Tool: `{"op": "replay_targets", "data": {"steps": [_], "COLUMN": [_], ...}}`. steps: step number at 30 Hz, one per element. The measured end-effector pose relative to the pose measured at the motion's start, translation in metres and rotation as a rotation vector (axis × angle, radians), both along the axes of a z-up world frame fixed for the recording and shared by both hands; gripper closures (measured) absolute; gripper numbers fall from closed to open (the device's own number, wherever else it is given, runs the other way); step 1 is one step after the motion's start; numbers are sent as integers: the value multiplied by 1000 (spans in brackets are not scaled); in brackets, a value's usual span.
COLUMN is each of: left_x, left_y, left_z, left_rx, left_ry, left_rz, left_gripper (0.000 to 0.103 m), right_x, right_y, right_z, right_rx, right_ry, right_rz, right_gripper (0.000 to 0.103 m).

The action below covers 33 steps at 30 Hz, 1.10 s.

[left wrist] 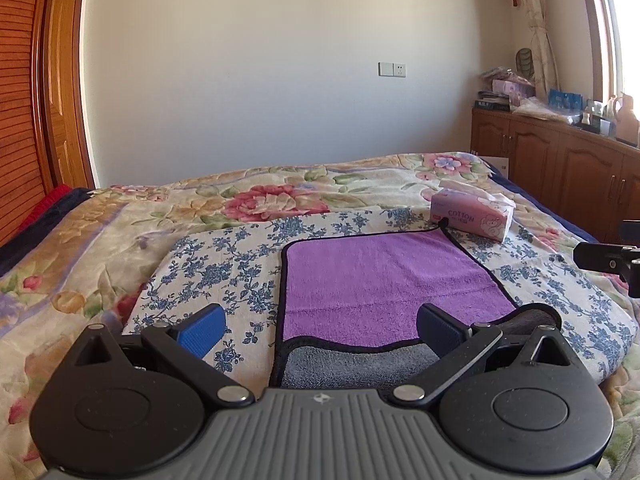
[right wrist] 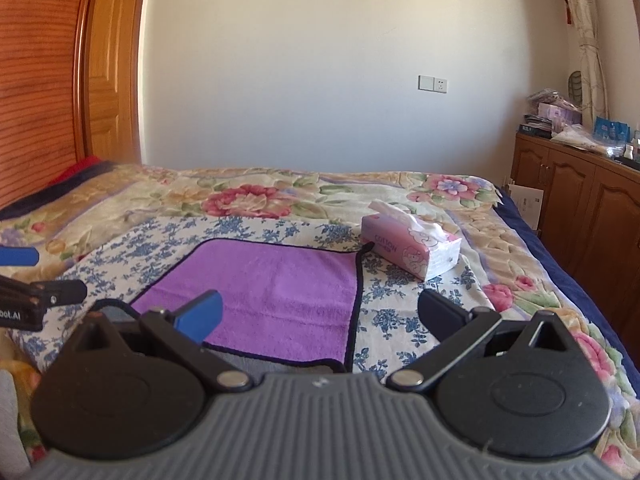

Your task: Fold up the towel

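A purple towel (left wrist: 384, 284) with black trim lies flat on a blue-flowered cloth (left wrist: 224, 264) on the bed. Its near edge is turned over and shows a grey underside (left wrist: 360, 366). My left gripper (left wrist: 320, 326) is open and empty, just above the towel's near left corner. In the right wrist view the towel (right wrist: 272, 296) lies ahead and left. My right gripper (right wrist: 320, 316) is open and empty over the towel's near right corner. The grey underside (right wrist: 272, 362) shows at the near edge.
A pink tissue pack (left wrist: 472, 212) sits at the towel's far right corner, also in the right wrist view (right wrist: 412, 244). The bed has a floral blanket (left wrist: 280, 192). Wooden cabinets (right wrist: 576, 200) stand on the right, a wooden door (right wrist: 108, 60) at the left.
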<state>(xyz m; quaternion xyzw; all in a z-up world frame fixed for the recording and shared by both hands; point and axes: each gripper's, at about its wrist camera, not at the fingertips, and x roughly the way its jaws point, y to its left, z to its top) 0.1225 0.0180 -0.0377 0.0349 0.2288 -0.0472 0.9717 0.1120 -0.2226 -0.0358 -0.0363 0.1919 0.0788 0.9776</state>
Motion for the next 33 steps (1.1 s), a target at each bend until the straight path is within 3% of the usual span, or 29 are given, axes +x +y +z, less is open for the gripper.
{"op": "replay_targets", "data": {"steps": [28,31,33], "left_x": [51,55,59], "left_y": [17,18,21], "left_z": [-32,-35,-37], "left_rx": [5,-11,-33], "left_ry": [112,121,136], "left_rz": [1,-16,-27], "left_gripper": [0,3,11], "right_x": [53,54,58], "right_y": [5,5,5], "right_z": [-27,-28,-30], "right_rx": [-45,-42,-43], "right_ry": [135,145,160], "right_rz": [19,25,27], "right_gripper": [0,0,0]}}
